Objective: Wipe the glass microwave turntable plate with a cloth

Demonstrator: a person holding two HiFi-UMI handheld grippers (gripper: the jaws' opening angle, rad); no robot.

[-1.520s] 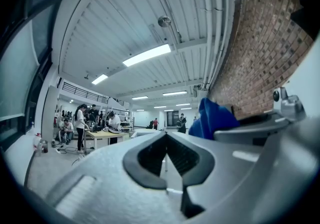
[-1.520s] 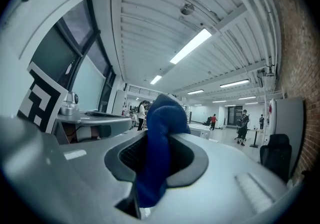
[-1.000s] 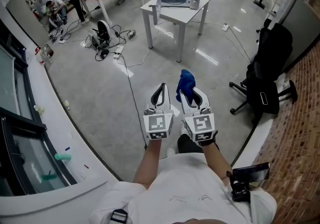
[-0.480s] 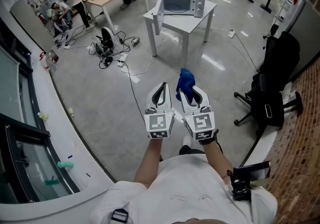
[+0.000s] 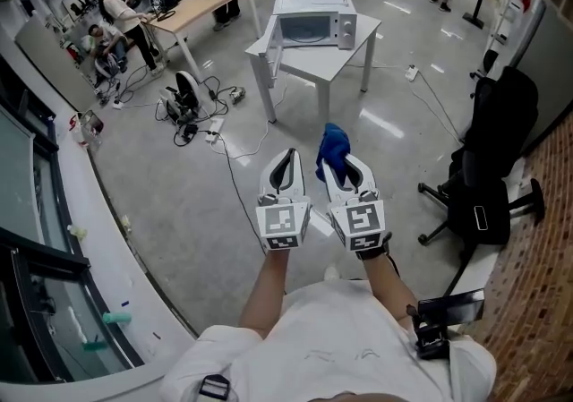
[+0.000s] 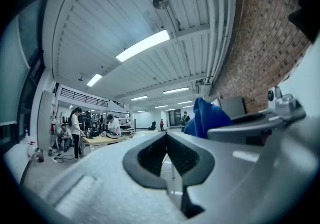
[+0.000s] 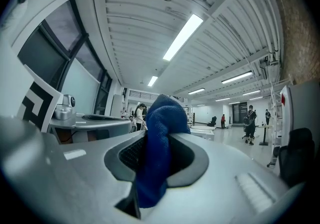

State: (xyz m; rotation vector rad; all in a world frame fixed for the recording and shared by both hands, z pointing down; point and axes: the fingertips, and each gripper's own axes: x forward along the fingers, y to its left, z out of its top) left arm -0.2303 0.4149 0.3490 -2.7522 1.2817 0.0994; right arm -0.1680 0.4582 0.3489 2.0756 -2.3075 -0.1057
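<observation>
A white microwave (image 5: 311, 22) stands on a small white table (image 5: 345, 42) far ahead across the floor; its door looks closed and no glass plate is visible. I hold both grippers side by side at chest height, pointing level toward it. My right gripper (image 5: 337, 161) is shut on a blue cloth (image 5: 331, 149), which bunches up above the jaws (image 7: 160, 128). My left gripper (image 5: 285, 161) is shut with nothing between its jaws (image 6: 167, 140). The blue cloth (image 6: 210, 118) also shows at the right of the left gripper view.
A black office chair (image 5: 483, 158) with a bag stands at the right beside a brick wall. Cables and gear (image 5: 188, 96) lie on the floor at the left of the table. People sit and stand at a long wooden desk (image 5: 192, 6) at the back left. A curved white ledge (image 5: 98, 221) runs along the left.
The view has advanced across the floor: the microwave table and chair sit closer and lower in the head view. Both grippers keep the same pose, the cloth still held.
</observation>
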